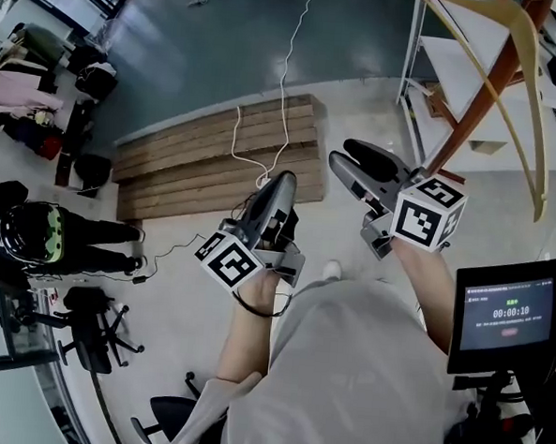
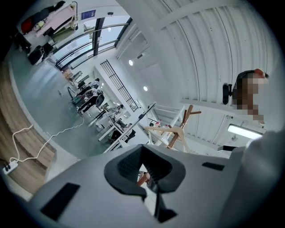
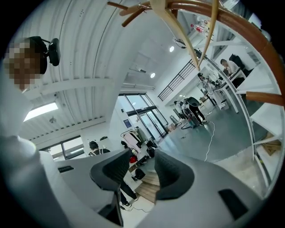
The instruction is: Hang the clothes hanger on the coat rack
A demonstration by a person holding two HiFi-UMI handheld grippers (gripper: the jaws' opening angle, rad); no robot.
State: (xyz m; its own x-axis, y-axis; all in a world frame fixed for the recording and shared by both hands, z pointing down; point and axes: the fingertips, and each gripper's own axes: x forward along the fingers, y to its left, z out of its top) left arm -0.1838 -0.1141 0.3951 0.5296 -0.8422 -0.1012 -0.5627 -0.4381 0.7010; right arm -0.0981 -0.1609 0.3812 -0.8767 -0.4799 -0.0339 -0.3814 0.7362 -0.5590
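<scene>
A pale wooden clothes hanger [image 1: 527,63] hangs from the red-brown coat rack [image 1: 483,98] at the top right of the head view. My right gripper [image 1: 357,165] points toward the rack's pole just below the hanger; its jaws stand apart with nothing between them. My left gripper [image 1: 280,193] is to its left and lower, shut and empty. The left gripper view shows the hanger [image 2: 171,130] on the rack [image 2: 185,120] some way beyond the shut left gripper [image 2: 147,176]. In the right gripper view, hanger [image 3: 178,26] and rack [image 3: 236,26] arch overhead, above the open right gripper [image 3: 144,171].
A wooden pallet [image 1: 216,156] lies on the floor ahead with a white cable [image 1: 287,76] running over it. A white shelf frame [image 1: 456,77] stands behind the rack. A person in black [image 1: 42,235] and office chairs [image 1: 89,322] are at left. A screen [image 1: 505,315] sits at lower right.
</scene>
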